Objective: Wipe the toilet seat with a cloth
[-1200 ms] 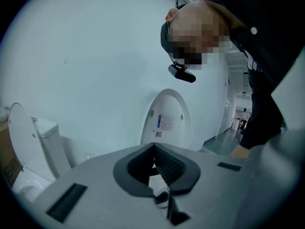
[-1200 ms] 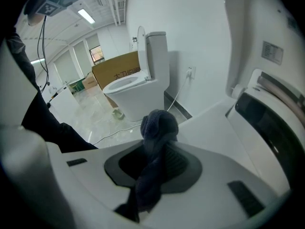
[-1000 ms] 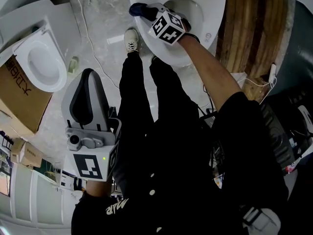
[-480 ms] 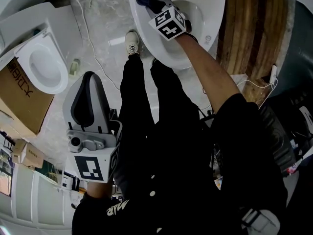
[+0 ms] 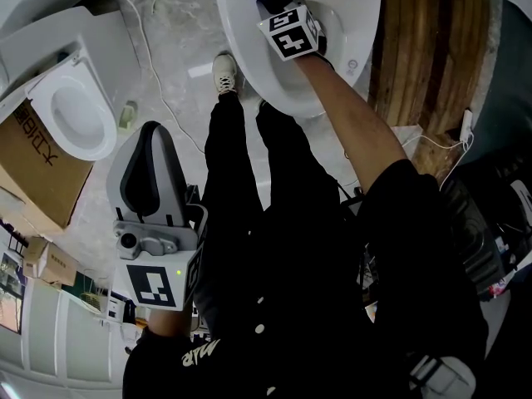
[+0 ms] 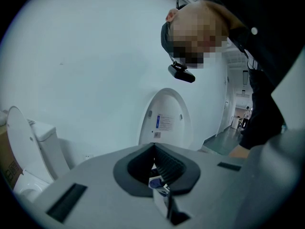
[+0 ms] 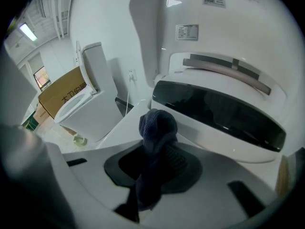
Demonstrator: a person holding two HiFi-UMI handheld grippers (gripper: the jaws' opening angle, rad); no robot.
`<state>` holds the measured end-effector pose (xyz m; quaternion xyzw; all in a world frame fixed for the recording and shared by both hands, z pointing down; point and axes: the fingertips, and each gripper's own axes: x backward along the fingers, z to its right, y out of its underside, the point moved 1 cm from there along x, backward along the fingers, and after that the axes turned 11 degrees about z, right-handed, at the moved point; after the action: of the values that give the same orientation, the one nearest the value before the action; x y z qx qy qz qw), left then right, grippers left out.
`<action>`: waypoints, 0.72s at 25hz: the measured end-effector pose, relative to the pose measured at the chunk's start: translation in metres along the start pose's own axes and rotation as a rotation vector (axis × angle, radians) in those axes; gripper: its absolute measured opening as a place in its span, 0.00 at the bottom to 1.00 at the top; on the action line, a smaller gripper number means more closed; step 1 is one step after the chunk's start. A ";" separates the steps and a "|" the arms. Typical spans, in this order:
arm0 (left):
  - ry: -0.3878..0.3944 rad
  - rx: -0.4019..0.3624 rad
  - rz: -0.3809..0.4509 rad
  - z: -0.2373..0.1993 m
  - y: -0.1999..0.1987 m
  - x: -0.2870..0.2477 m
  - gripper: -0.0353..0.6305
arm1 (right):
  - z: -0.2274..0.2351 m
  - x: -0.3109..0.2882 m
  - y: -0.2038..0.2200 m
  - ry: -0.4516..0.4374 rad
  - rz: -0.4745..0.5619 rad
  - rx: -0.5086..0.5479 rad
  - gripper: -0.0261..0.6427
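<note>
The right gripper's point(image 7: 153, 147) jaws are clamped on a dark blue cloth point(image 7: 156, 124), which bunches up past their tips and trails back between them. The cloth sits at the rear of the white toilet seat point(image 5: 243, 52), just before the dark panel point(image 7: 214, 113) under the raised lid point(image 7: 214, 27). The left gripper point(image 6: 153, 162) hangs low beside the person's leg, well apart from the seat, jaws drawn together with nothing gripped. A second toilet point(image 5: 71, 115) and a cardboard box point(image 5: 29, 169) stand on the floor point(image 5: 166, 48) to the left.
</note>
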<state>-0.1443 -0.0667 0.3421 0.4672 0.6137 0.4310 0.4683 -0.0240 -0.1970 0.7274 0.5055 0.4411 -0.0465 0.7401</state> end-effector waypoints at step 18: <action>0.036 -0.010 -0.002 0.022 -0.001 -0.010 0.06 | 0.071 0.032 0.028 0.174 -0.026 -0.115 0.16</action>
<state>-0.1220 -0.0750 0.3385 0.4564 0.6204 0.4418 0.4600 0.0527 -0.2274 0.7322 0.4585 0.5120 0.0134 0.7262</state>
